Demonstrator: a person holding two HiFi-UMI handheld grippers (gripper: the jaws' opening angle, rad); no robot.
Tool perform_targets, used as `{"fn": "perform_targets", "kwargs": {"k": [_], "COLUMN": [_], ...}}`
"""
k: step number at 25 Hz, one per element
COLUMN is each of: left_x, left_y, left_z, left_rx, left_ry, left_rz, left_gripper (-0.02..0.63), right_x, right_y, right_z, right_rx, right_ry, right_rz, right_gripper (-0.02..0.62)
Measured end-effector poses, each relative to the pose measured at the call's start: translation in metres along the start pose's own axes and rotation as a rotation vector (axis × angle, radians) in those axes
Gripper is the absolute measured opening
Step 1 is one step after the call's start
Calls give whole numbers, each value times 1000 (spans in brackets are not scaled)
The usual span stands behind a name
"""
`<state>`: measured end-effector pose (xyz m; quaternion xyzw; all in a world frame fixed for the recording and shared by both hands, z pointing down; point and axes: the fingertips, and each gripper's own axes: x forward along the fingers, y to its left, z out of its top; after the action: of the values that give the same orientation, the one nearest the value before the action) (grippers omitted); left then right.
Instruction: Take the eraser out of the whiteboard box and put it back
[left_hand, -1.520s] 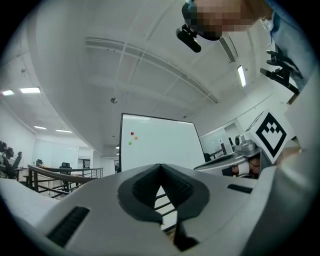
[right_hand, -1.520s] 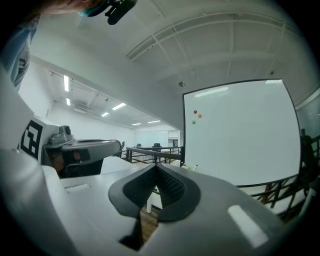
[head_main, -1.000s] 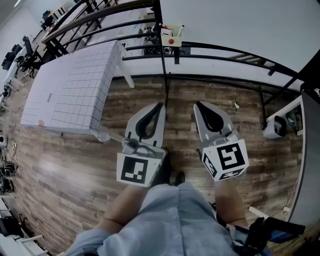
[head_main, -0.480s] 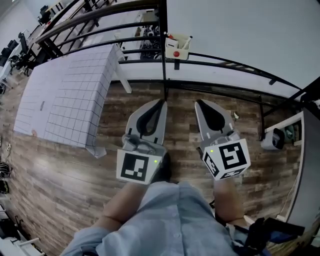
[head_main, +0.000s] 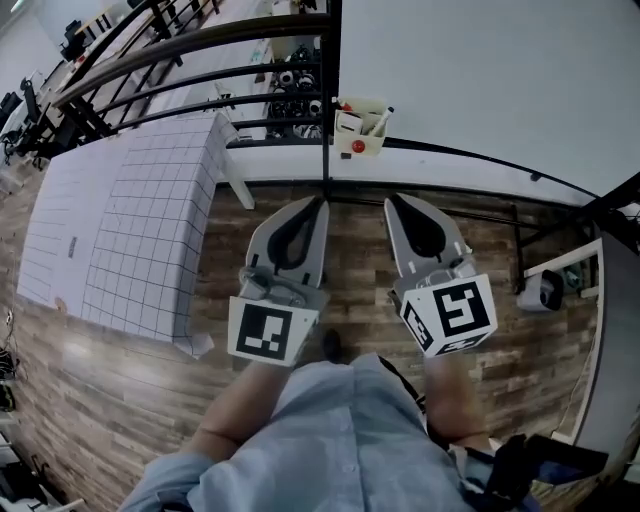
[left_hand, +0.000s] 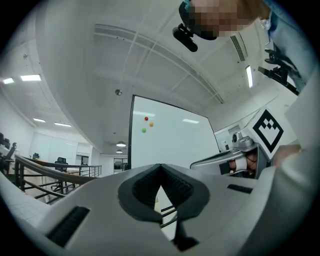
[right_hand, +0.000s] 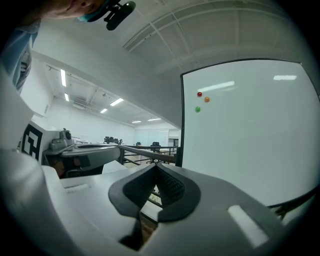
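Observation:
The cream whiteboard box (head_main: 361, 124) hangs on the black frame under the whiteboard (head_main: 480, 70), straight ahead of both grippers. A red round thing and pens show in it; I cannot pick out the eraser. My left gripper (head_main: 320, 203) and right gripper (head_main: 393, 203) are held side by side above the floor, short of the box, both shut and empty. In the left gripper view the jaws (left_hand: 160, 167) meet in front of the whiteboard (left_hand: 170, 140). In the right gripper view the gripper (right_hand: 156, 167) is shut too, with the whiteboard (right_hand: 250, 140) to its right.
A white gridded table (head_main: 130, 210) stands at the left, with black railings (head_main: 180, 40) behind it. The whiteboard's black stand (head_main: 470, 160) runs across the wood floor (head_main: 120, 400). A small white device (head_main: 545, 290) sits at the right. Coloured magnets (right_hand: 200, 95) dot the board.
I have walked toward the whiteboard: the box has come nearer and lower in the head view, and the table has slid left. Both grippers stayed shut and side by side.

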<state>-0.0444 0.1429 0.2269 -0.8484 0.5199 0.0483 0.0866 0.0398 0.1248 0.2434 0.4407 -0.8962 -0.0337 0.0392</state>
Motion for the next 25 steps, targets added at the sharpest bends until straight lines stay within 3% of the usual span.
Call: {"fn": "perform_targets", "kwargs": {"k": [15, 25], "left_x": [45, 112], "left_y": [33, 58], "left_z": [-29, -47], "left_rx": [-14, 14], "left_ry": [51, 89], "left_rz": [-8, 17], "left_gripper": [-2, -2], "right_x": [56, 113], "right_y": [-26, -74], "right_z": [-14, -31], "right_rx": [19, 52], "right_ry": [22, 29], "right_rz": [22, 56], "right_gripper": [2, 2]}}
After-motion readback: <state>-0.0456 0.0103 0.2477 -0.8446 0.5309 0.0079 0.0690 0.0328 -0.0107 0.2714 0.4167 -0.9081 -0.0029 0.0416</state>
